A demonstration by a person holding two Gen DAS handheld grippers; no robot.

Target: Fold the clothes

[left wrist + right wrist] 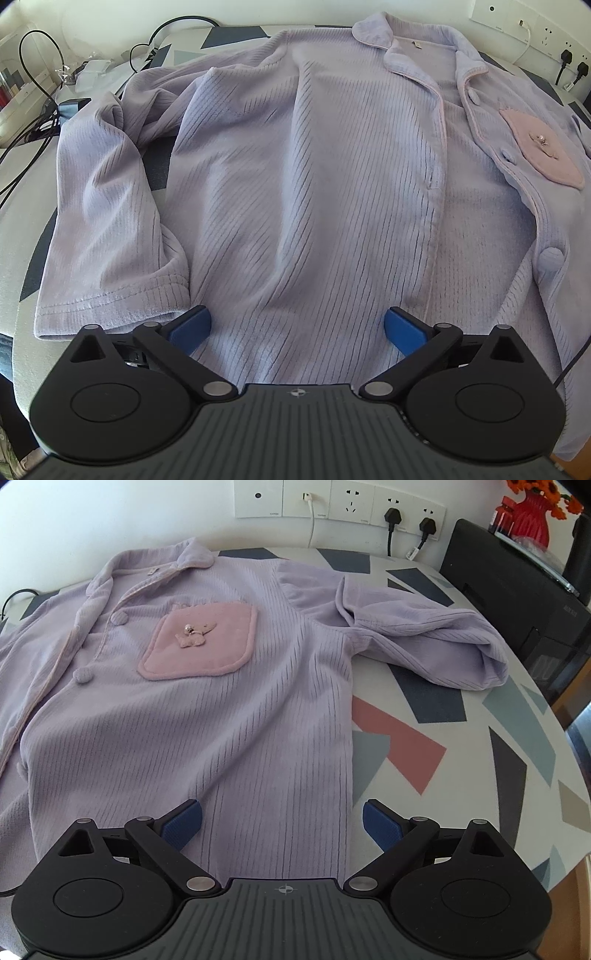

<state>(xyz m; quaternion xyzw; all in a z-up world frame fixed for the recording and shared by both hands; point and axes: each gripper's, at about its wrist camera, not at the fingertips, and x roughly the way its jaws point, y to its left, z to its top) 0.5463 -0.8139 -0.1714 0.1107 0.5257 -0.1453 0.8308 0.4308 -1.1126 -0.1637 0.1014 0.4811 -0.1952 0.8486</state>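
A lilac ribbed pyjama top (295,166) lies face up on a patterned table, collar toward the wall, with a pink chest pocket (201,644). In the left wrist view its left sleeve (107,229) lies crumpled beside the body. In the right wrist view the other sleeve (424,638) stretches out to the right. My left gripper (297,326) hovers open over the hem area, blue pads wide apart above the fabric. My right gripper (282,825) is open too, straddling the top's right side edge near the hem. Neither pinches cloth.
The table's (461,760) rounded edge curves down the right side. A black box (517,602) stands at the far right, a red vase (528,513) behind it. Wall sockets (351,502) with plugs line the back. Cables (33,125) and clutter sit at the far left.
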